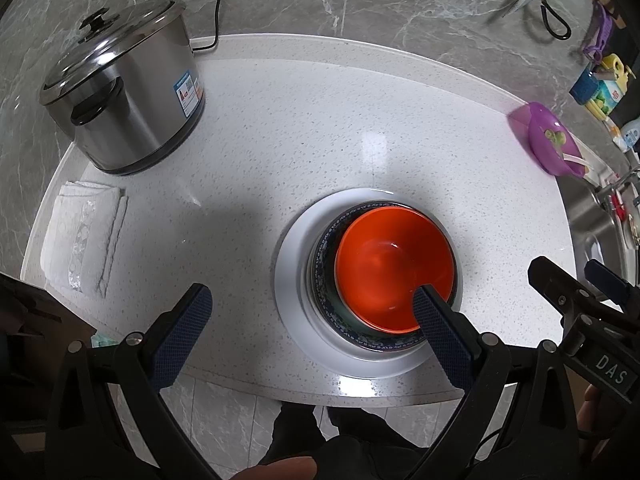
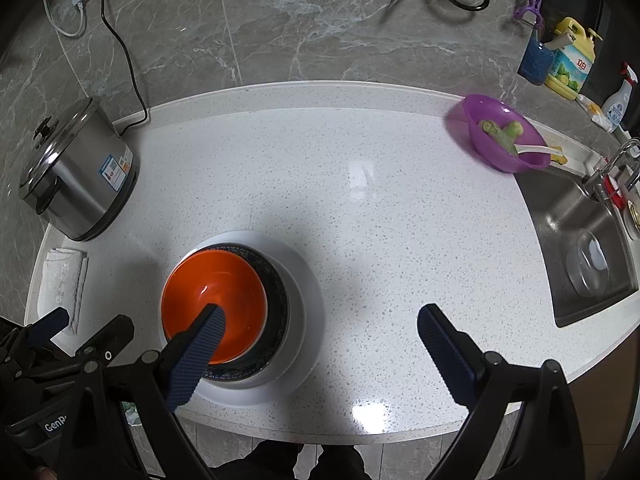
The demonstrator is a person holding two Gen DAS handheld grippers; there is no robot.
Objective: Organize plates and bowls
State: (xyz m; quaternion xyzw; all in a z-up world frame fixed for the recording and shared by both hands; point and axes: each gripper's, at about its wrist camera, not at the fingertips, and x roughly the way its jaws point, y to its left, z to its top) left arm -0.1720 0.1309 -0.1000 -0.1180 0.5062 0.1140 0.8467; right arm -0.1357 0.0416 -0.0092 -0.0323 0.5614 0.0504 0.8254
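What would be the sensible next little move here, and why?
Probably pull both grippers back and leave the stack alone. The orange bowl already sits nested in the patterned bowl on the white plate, and both the left gripper and right gripper are open, holding nothing.

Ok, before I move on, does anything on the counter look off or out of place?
The stack looks tidy: orange bowl nested in the dark patterned bowl on the white plate, slightly off-centre. The one outlier is the purple bowl by the sink, holding green scraps and tilted, apart from the stack. Nothing looks spilled or broken.
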